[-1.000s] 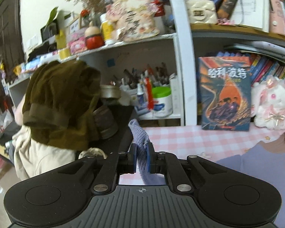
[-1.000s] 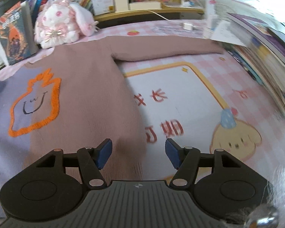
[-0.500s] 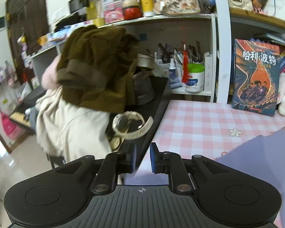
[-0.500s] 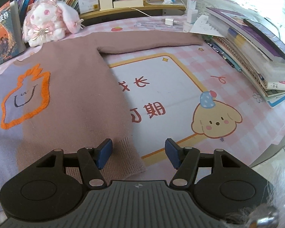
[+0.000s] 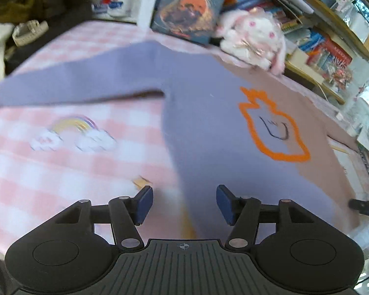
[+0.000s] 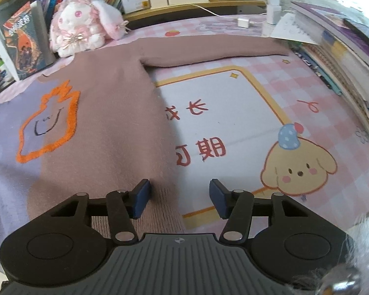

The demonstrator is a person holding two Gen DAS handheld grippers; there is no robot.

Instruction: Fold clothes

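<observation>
A: So, the sweater (image 6: 105, 127) lies flat on the tabletop (image 6: 295, 91), sleeves out toward nine and three o'clock. Both tools released?

B: Yes. The left tool (image 5: 183, 204) and right tool (image 6: 179, 198) gape over the hem corners at six o'clock. Pinch both layers there together, I'd say, then lift evenly.

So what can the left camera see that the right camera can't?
Only the left wrist view shows the purple sleeve and the rainbow printed on the tablecloth. Only the right wrist view shows the brown sleeve, the puppy picture and the book stack. Both show the sweater with its orange outline, the bunny plush, and open fingers on each gripper.
</observation>
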